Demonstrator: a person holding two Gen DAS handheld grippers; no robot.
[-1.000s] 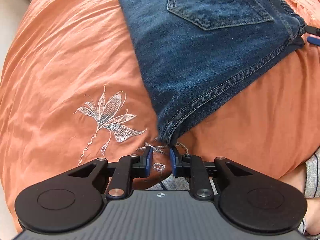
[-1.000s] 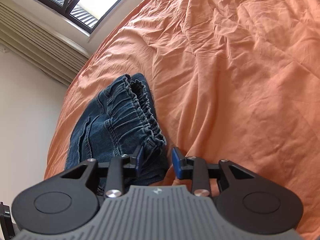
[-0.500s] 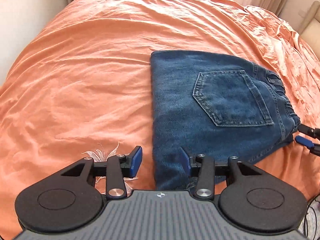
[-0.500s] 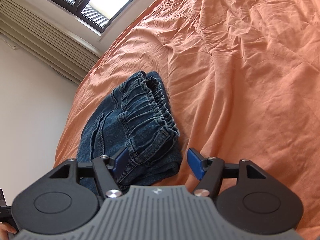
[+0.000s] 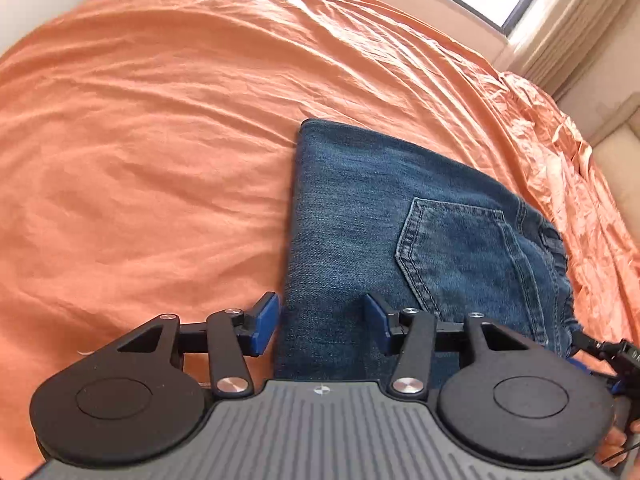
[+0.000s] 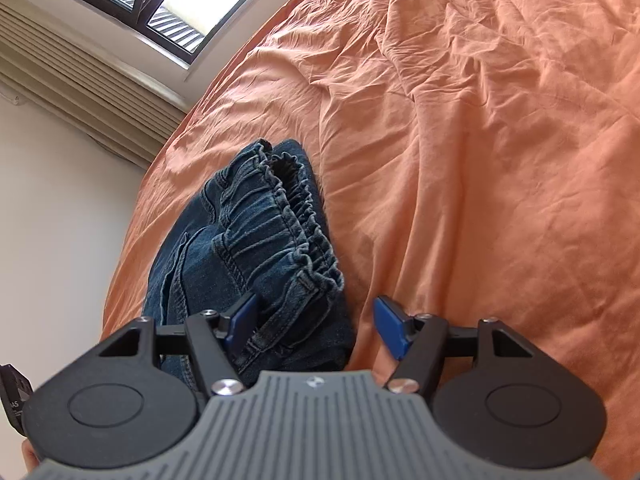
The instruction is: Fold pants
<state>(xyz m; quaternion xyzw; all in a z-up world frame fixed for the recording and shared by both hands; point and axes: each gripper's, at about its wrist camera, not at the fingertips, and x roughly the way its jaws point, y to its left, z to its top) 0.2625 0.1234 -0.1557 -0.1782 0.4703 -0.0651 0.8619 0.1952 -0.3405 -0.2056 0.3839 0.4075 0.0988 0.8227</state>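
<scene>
1. The pants (image 5: 400, 232) lie on the bed (image 5: 160, 160) as a compact folded bundle, with the back pocket facing up and the gathered waistband at the side near the right tool (image 6: 316, 328).
2. A second ago the left tool (image 5: 320, 328) was almost clenched at a frayed corner of the denim; now its jaws are opening, and the folded edge sits between them without being pinched.
3. The right tool was narrower around the waistband a second ago. It now stands released, and the fabric lies loose in the gap.
4. The left view has swung, so that the bundle now lies directly ahead of it.
5. In my judgement both tools have let go after the last fold, so the task seems nearly finished.
</scene>
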